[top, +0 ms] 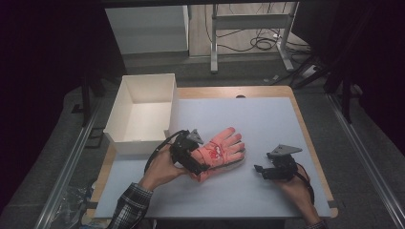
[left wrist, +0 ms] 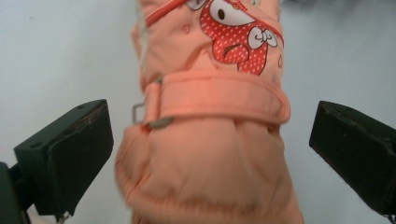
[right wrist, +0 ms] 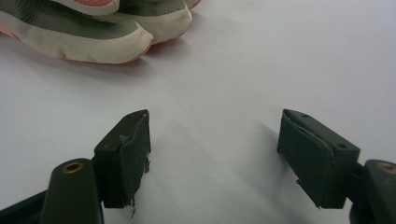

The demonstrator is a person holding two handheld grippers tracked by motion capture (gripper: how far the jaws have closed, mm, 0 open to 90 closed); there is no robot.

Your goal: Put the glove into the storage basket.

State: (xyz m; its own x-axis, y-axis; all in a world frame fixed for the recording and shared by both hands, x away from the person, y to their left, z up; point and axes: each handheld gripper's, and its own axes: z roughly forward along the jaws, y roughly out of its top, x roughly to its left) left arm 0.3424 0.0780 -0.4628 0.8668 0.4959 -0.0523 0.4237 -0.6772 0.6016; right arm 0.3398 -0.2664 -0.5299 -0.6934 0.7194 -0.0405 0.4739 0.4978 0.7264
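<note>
White mat [top: 267, 124] on wooden table [top: 305, 129]; dim room.

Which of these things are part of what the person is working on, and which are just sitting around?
In the job:
- glove, lying flat on the table
- left gripper, open around the glove's cuff
- right gripper, open over bare table

Probably also in the job: white box, empty, beside the glove.

Just lying about:
- cables on the floor behind
</note>
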